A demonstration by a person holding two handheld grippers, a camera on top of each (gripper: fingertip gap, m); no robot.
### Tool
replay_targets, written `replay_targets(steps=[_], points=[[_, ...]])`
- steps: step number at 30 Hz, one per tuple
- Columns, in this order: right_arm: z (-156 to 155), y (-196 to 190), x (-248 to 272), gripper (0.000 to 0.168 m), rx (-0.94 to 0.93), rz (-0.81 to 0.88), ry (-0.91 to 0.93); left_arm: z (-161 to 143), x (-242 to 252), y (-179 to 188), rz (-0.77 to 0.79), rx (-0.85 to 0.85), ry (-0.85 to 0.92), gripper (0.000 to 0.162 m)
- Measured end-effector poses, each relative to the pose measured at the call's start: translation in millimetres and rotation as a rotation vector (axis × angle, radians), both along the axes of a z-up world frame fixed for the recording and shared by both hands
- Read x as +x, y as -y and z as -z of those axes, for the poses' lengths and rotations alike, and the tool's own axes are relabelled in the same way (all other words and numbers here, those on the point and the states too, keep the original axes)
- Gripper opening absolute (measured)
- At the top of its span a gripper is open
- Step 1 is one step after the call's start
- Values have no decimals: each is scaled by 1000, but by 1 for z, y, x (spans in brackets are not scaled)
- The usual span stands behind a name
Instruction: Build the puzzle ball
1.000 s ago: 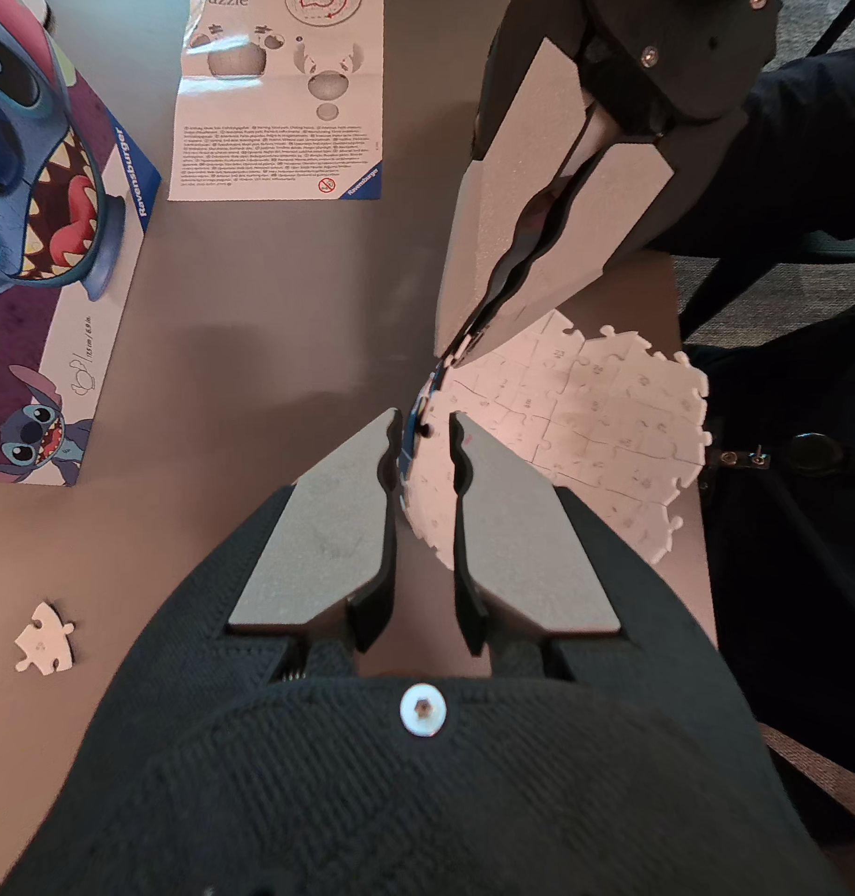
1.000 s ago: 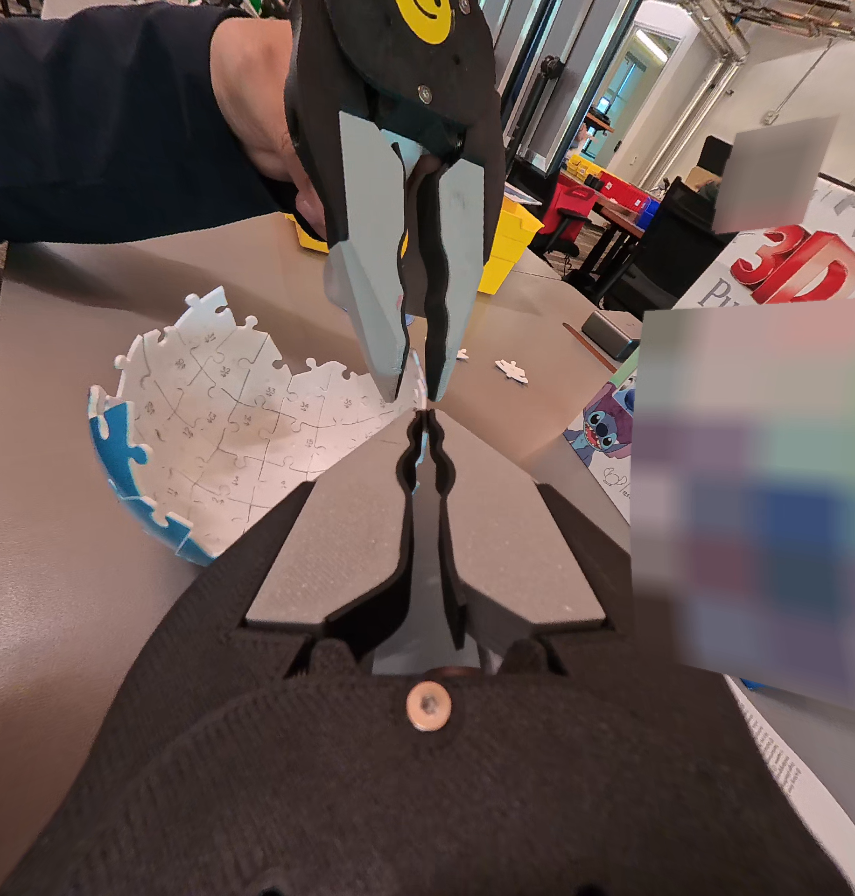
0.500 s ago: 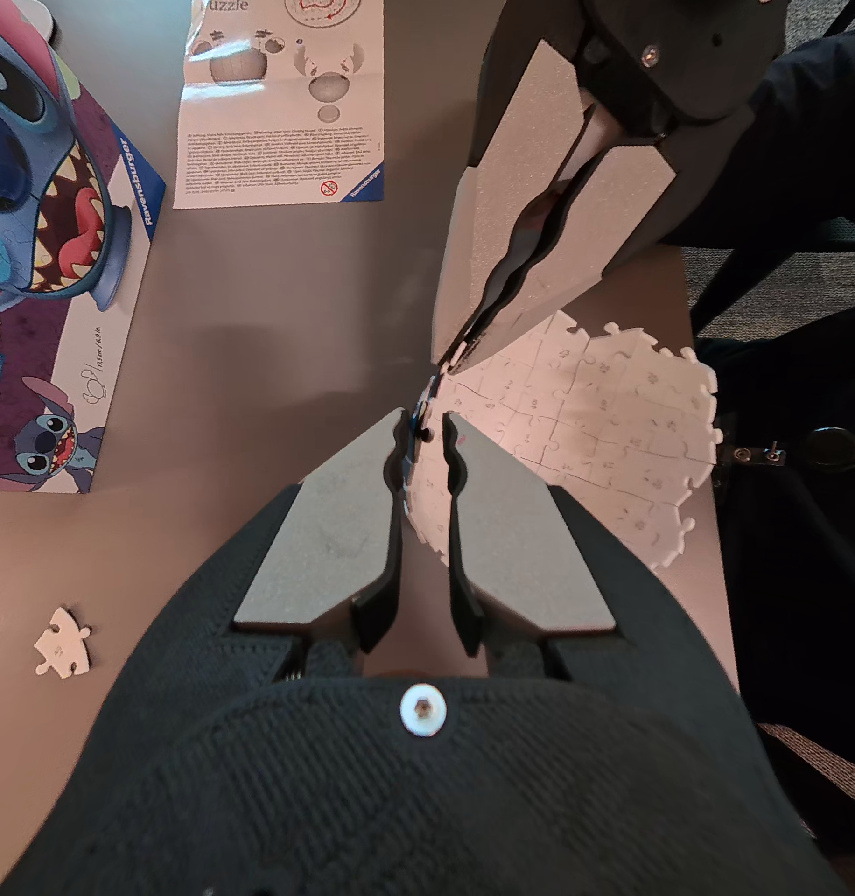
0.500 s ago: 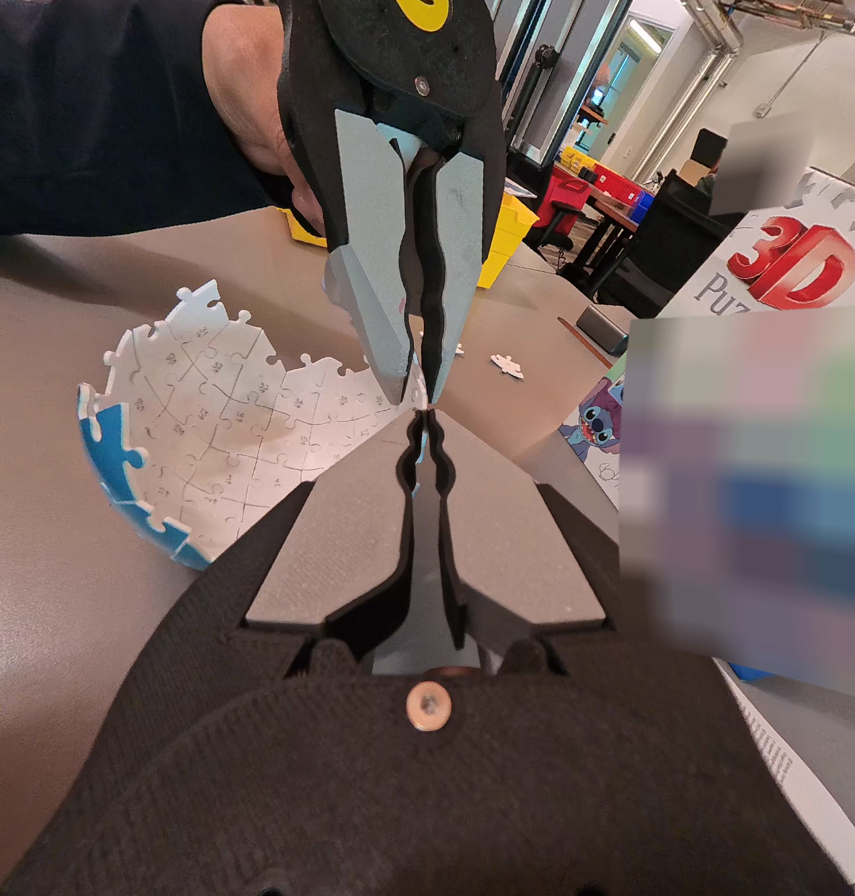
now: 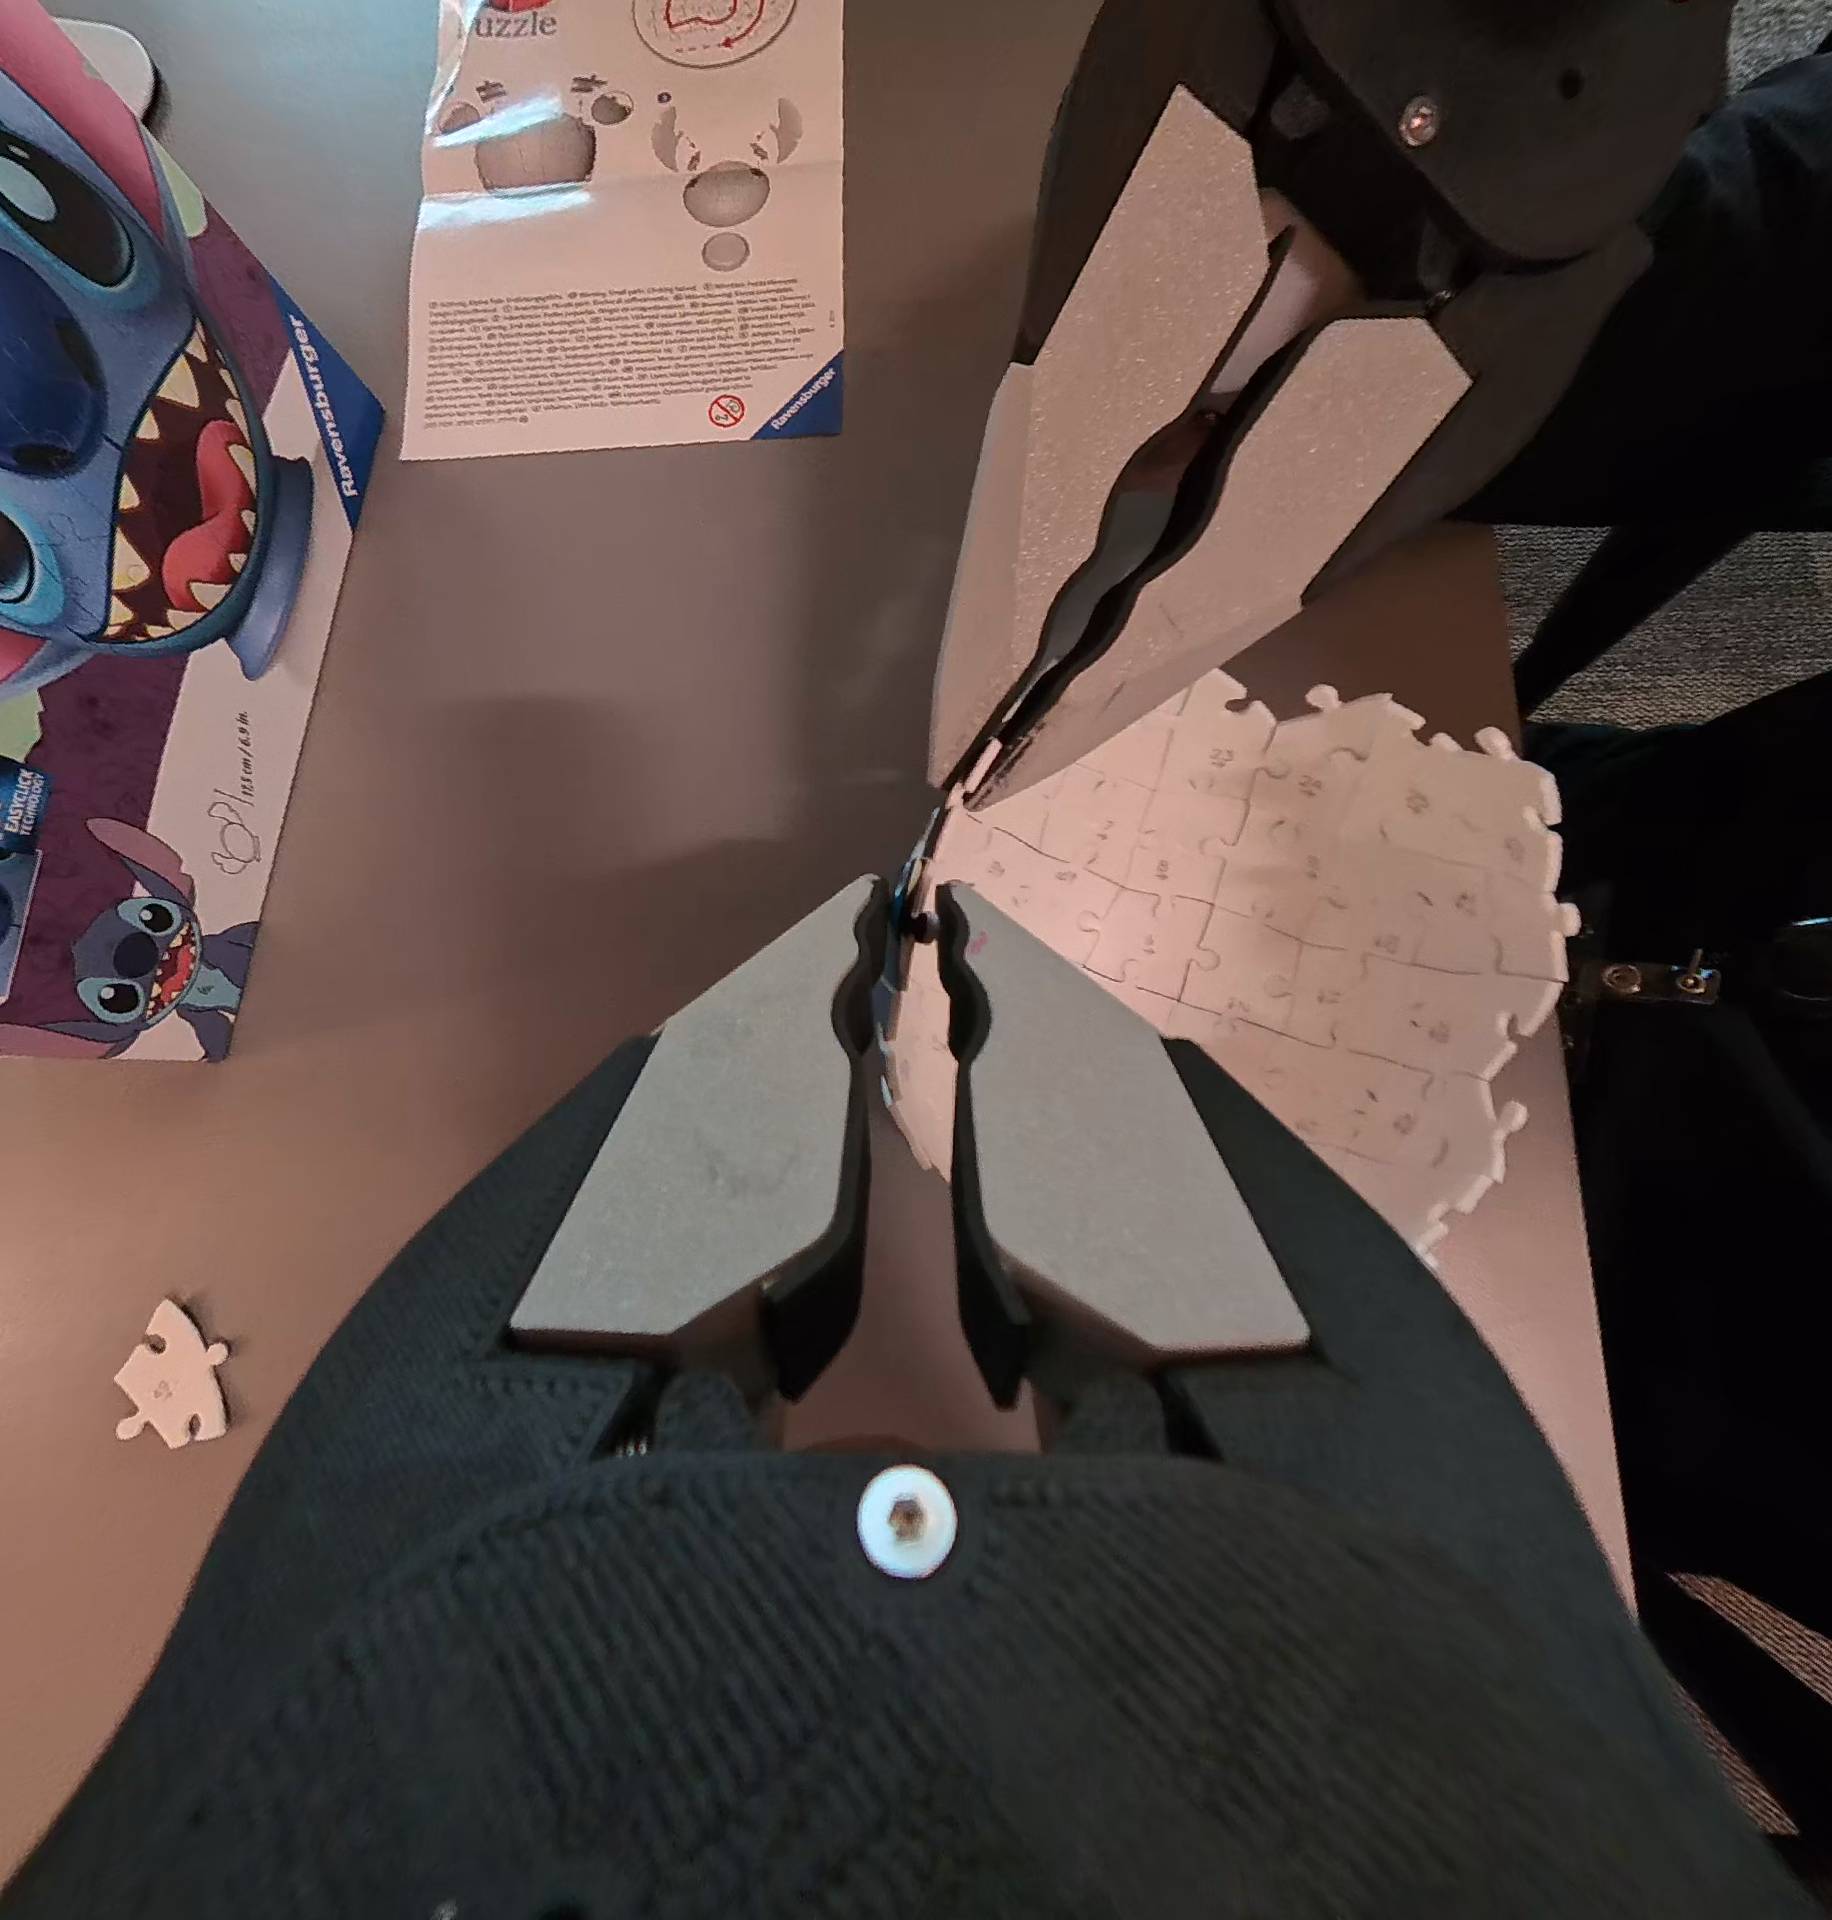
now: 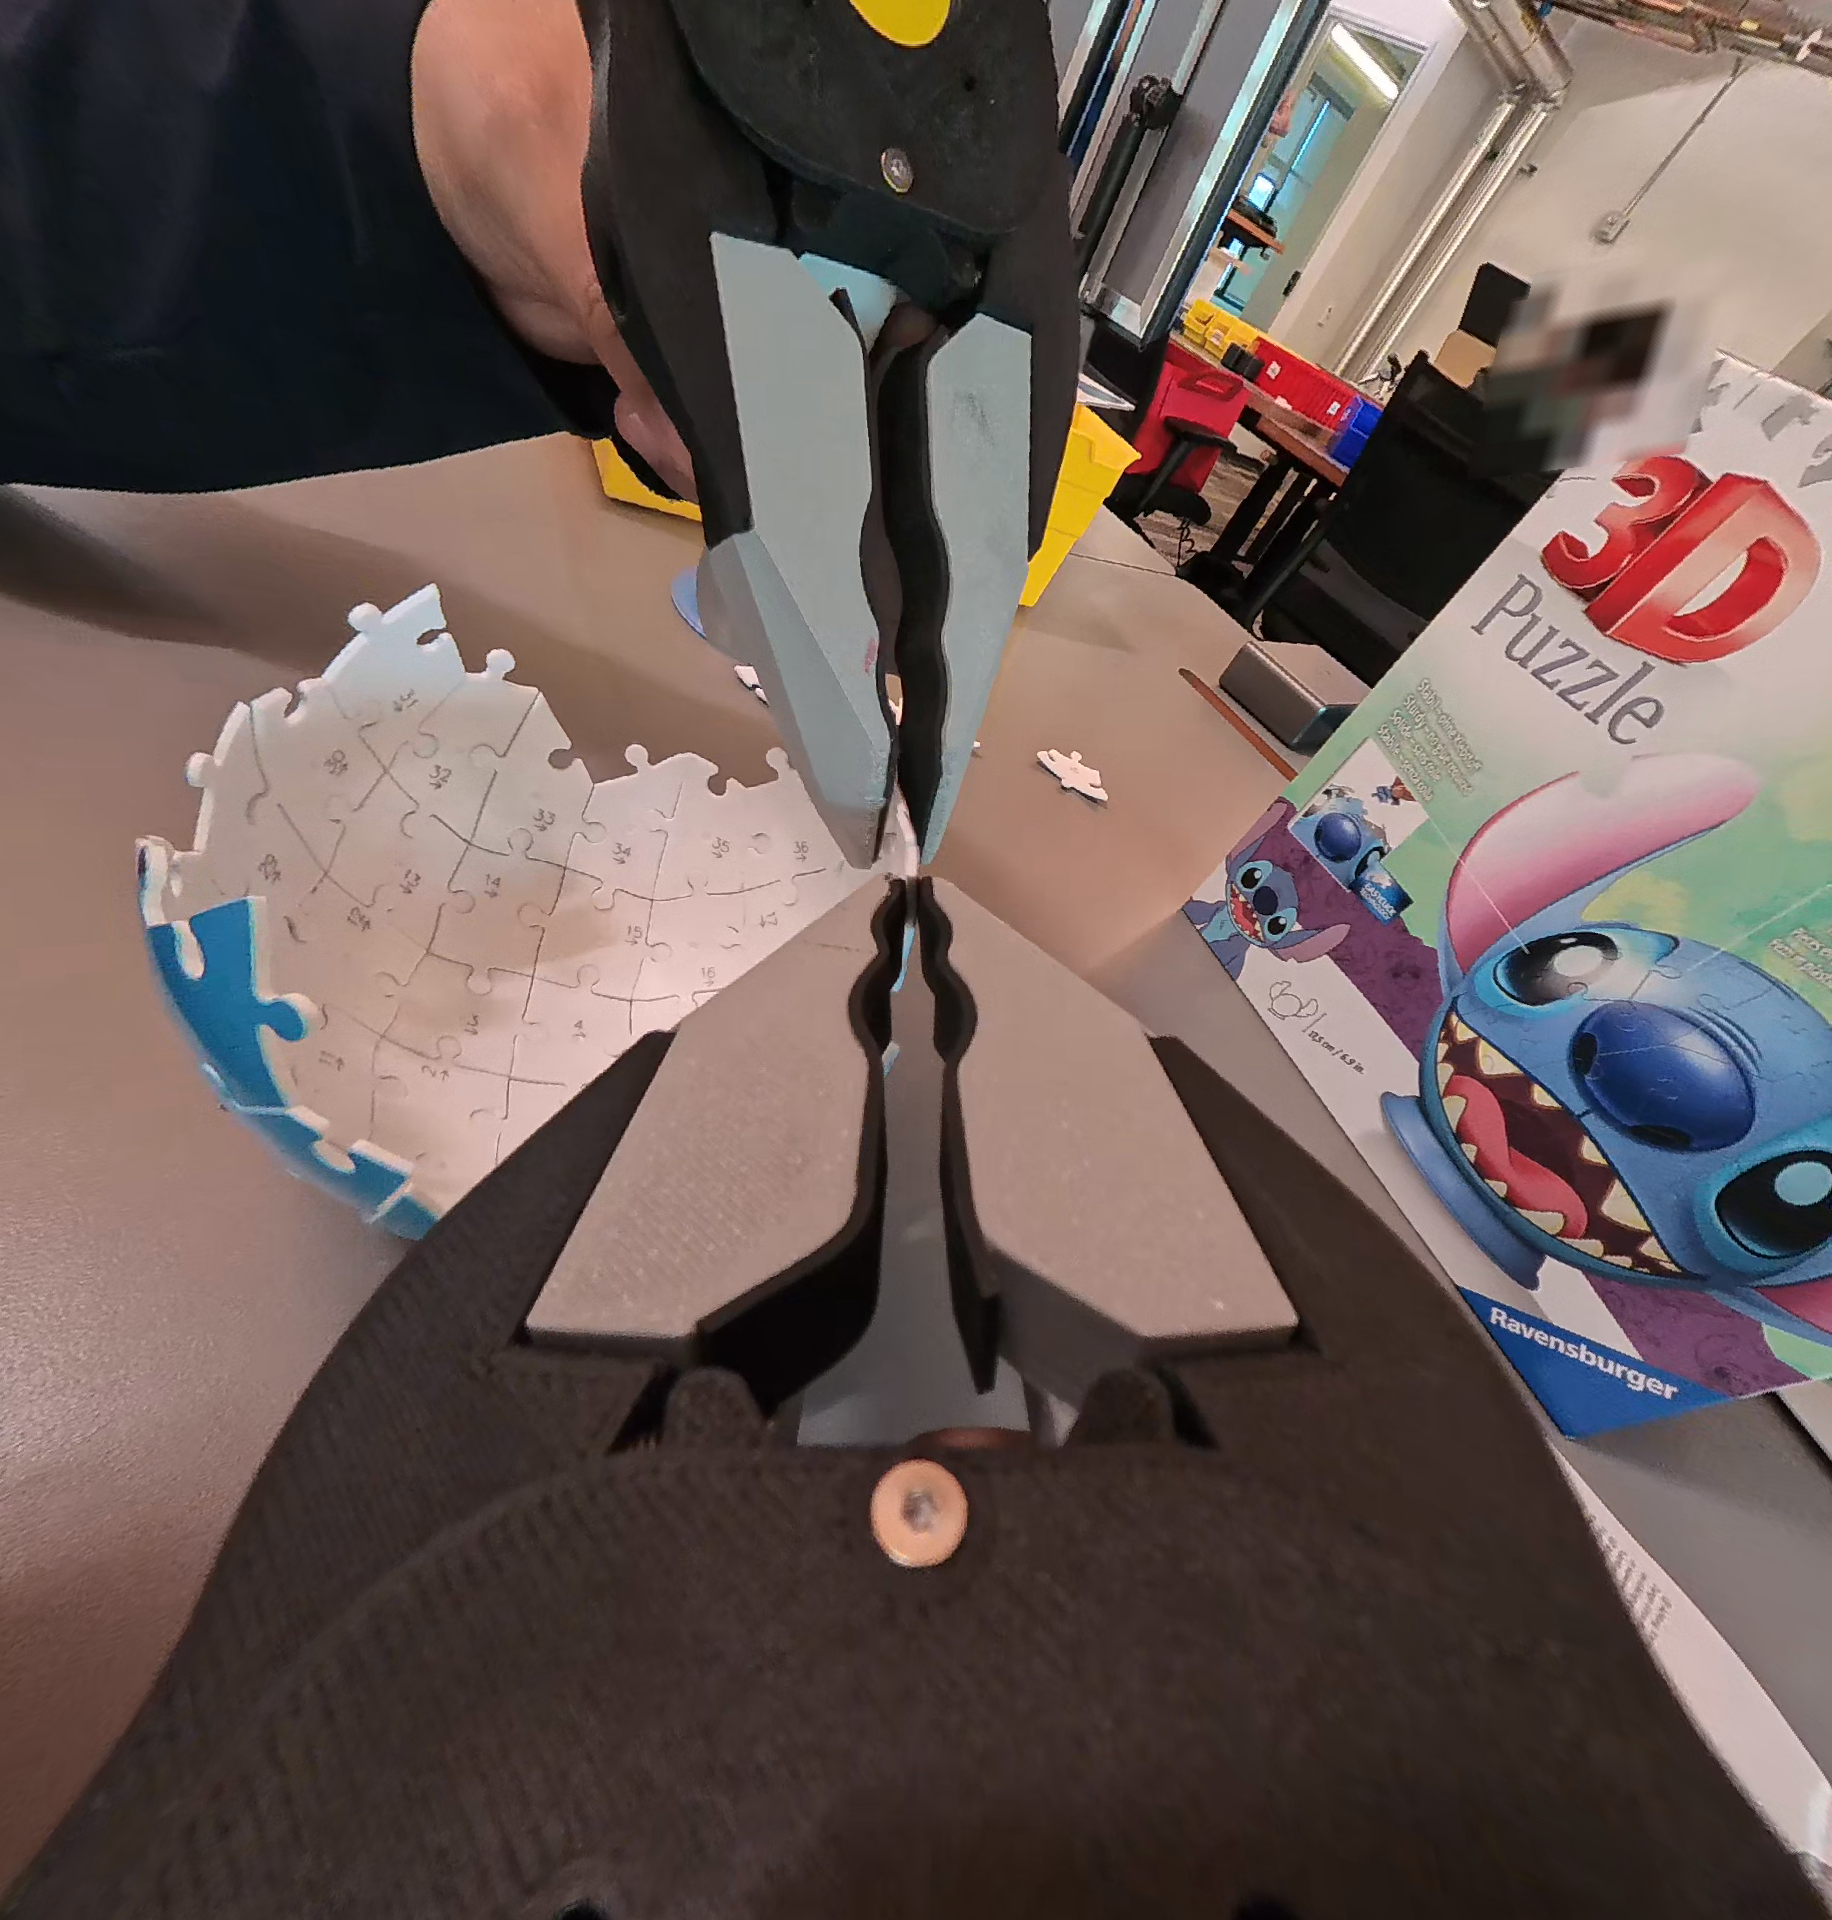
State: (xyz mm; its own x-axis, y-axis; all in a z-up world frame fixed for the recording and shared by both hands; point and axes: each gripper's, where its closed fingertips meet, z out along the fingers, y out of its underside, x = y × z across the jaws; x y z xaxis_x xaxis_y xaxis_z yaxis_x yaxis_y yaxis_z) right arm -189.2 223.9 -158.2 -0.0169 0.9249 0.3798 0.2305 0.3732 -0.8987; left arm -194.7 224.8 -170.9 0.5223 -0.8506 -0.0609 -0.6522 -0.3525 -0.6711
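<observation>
The puzzle ball is a half shell (image 5: 1307,935), white inside and blue outside, lying on the brown table with its opening up; it also shows in the right wrist view (image 6: 476,935). My left gripper (image 5: 907,914) is shut on the shell's near rim. My right gripper (image 6: 912,894) is shut on a thin puzzle piece (image 6: 906,961) at that same rim spot. The tips of both grippers almost touch. The right gripper (image 5: 969,779) comes in from the upper right in the left wrist view. The left gripper (image 6: 896,831) hangs from above in the right wrist view.
The puzzle box (image 5: 112,520) lies at the left, and shows at the right in the right wrist view (image 6: 1618,987). An instruction sheet (image 5: 631,260) lies beyond. A loose white piece (image 5: 169,1387) lies near left, and others (image 6: 1073,774) farther off. A yellow bin (image 6: 1078,488) stands behind. The grippers are tip to tip, or close to it.
My left gripper's fingers have closed tighter on the shell's rim. Both grippers have shifted slightly with the shell and keep their hold at the same spot.
</observation>
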Motion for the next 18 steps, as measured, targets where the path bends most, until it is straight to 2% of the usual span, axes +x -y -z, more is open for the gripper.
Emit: replay_targets(steps=[18], points=[[0, 0, 0, 0, -5, 0, -3, -1, 2, 1, -10, -26, 18, 10]])
